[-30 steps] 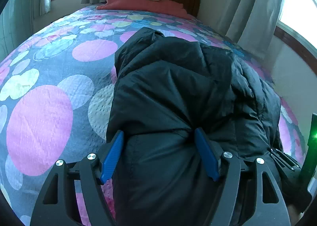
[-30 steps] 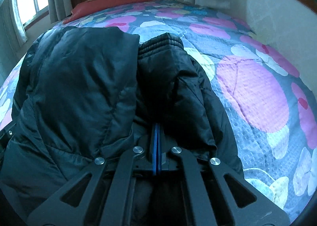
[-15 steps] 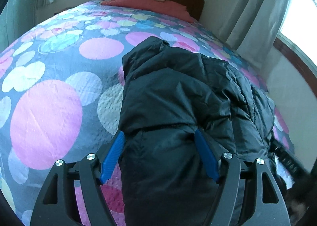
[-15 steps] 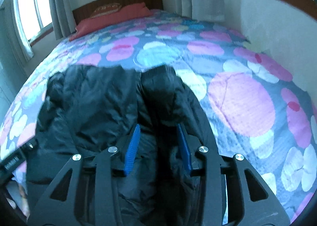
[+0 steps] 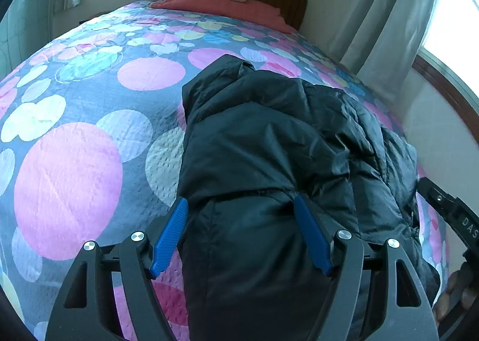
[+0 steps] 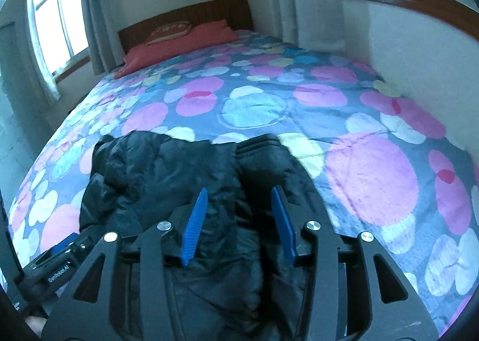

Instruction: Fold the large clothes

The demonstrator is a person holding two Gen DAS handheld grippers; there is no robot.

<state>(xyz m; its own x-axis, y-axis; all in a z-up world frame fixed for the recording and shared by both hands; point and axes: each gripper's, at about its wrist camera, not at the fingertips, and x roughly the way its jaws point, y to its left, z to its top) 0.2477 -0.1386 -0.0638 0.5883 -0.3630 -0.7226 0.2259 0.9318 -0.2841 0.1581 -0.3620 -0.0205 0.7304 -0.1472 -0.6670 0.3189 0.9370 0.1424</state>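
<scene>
A black puffy jacket lies folded lengthwise on the bed, near its foot. My left gripper stands wide around the jacket's thick left fold. Both blue pads press into the padding, and creases run to the right pad. In the right wrist view the jacket lies below my right gripper. Its jaws are opening above the right-hand fold and ribbed cuff, and the blue pads touch nothing.
The bed cover with pink and pale circles stretches far ahead to a red pillow and a wooden headboard. A white wall runs along the bed's right side. Curtained windows stand on both sides.
My right gripper was shut on the jacket's fold; it has let go, opened and risen, so more of the bed shows. My left gripper keeps its grip in place.
</scene>
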